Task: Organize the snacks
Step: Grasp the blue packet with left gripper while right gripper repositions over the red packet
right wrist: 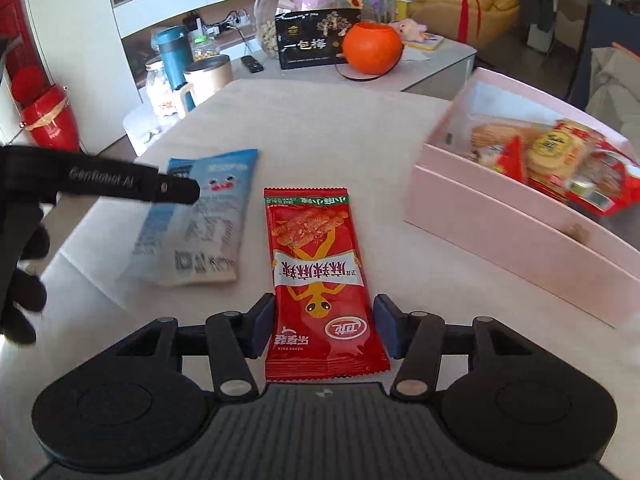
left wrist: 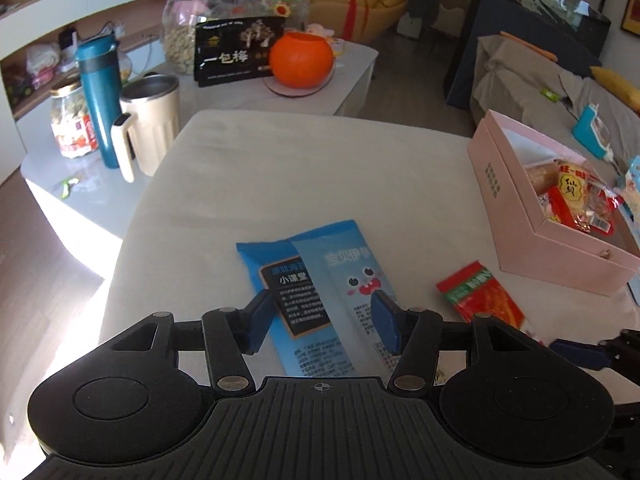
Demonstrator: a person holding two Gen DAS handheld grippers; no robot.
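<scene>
A blue snack packet (left wrist: 320, 292) lies flat on the beige table (left wrist: 300, 168). My left gripper (left wrist: 324, 318) is open, its jaws on either side of the packet's near half. The packet also shows in the right wrist view (right wrist: 204, 216), with the left gripper's arm (right wrist: 120, 182) over it. A red snack packet (right wrist: 320, 280) lies flat in front of my right gripper (right wrist: 324, 330), which is open and straddles its near end. It also shows in the left wrist view (left wrist: 480, 294). A pink box (right wrist: 520, 220) at the right holds several snacks (right wrist: 560, 156).
A second table behind holds an orange pumpkin-shaped pot (left wrist: 301, 60), a black snack box (left wrist: 232, 52), a glass jar of nuts (left wrist: 188, 28), a teal bottle (left wrist: 98, 96), a cream mug (left wrist: 150, 128) and a small jar (left wrist: 72, 124). A sofa (left wrist: 560, 80) stands at the right.
</scene>
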